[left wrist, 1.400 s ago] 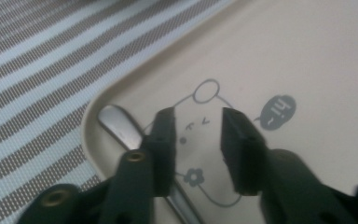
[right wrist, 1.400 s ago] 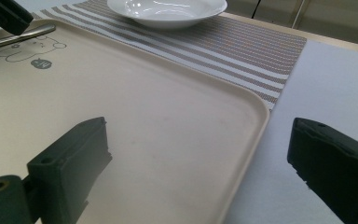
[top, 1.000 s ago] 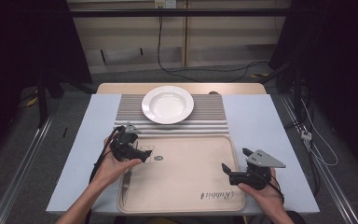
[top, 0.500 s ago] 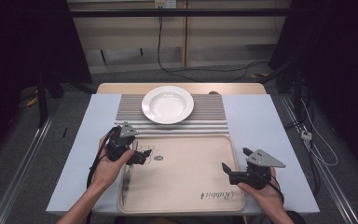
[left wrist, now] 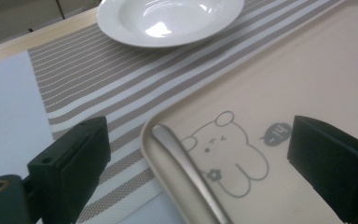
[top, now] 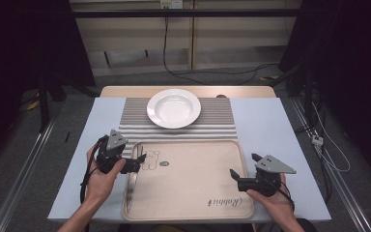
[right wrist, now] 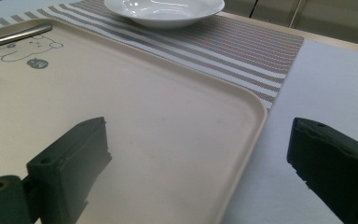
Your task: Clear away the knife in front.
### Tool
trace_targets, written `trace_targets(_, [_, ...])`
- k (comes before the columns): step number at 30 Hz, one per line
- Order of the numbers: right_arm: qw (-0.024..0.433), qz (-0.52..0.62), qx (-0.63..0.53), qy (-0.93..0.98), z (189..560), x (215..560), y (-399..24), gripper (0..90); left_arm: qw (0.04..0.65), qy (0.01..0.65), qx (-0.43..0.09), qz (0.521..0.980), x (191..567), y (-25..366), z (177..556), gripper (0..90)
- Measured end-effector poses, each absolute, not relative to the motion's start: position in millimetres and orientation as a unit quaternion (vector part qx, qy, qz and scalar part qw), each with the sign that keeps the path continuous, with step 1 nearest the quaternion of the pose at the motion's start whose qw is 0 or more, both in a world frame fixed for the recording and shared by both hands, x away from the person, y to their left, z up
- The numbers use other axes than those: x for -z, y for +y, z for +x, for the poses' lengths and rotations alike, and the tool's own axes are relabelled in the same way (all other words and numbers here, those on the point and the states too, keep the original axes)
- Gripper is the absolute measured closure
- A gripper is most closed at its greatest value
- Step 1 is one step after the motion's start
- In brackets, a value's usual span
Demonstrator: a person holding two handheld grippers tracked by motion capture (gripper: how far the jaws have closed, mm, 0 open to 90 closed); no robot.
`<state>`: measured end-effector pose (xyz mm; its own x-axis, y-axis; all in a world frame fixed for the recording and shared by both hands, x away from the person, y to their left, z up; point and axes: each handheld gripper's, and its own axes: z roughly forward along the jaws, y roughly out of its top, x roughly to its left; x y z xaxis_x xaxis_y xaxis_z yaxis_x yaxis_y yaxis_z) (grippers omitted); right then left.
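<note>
Where the tray (top: pixel 193 188) meets the striped mat (top: pixel 222 121), a metal utensil (top: pixel 133 179) lies along the tray's left rim, its long axis running from near edge to far, its handle end toward the mat (the other end is unclear). Left gripper (top: pixel 137 162) gapes over it; right gripper (top: pixel 241 171) gapes at the tray's right rim. Pale table, dark room beyond.

spoon (left wrist: pixel 186 175) cut off below, tray (right wrist: pixel 242 154) edge cropped
</note>
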<state>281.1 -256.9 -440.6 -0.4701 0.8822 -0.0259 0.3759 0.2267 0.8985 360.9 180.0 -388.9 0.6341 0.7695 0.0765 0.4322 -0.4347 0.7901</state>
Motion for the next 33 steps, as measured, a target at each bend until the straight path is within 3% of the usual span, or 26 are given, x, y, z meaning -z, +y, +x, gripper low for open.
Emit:
trace_targets(19, [0.283,0.434,-0.448,0.729,281,441,-257,5.7,0.404,0.382,-0.22,0.802,406,194,322,5.3])
trace_targets(33, [0.285,0.436,-0.447,0.727,281,441,-258,5.8,0.413,0.395,-0.212,0.793,423,207,326,5.4])
